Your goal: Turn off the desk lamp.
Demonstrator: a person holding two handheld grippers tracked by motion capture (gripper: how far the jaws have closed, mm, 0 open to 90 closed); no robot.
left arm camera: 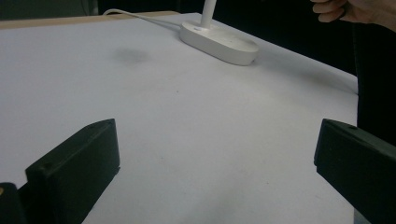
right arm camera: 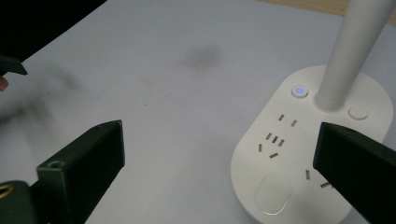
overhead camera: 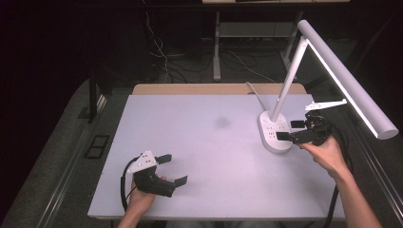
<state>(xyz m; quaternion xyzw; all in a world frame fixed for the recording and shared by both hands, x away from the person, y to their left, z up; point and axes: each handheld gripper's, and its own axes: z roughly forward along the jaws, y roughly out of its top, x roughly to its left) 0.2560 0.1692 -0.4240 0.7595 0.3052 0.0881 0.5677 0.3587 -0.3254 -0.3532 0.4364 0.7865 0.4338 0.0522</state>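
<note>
Dark room, cables on the floor beyond. Matte pale surface [overhead camera: 209, 142] with one faint grey smudge [overhead camera: 222, 122] near its middle. One white desk lamp [overhead camera: 304, 80] at the right: smooth oval plastic base [right arm camera: 313, 154] with socket slots, a lit blue power button [right arm camera: 299, 91], round tube stem, long bar head. Right gripper [overhead camera: 297, 130] at the base, black jaws spread apart, empty. Left gripper [overhead camera: 173, 169] near the front edge, jaws released, nothing between them.
</note>
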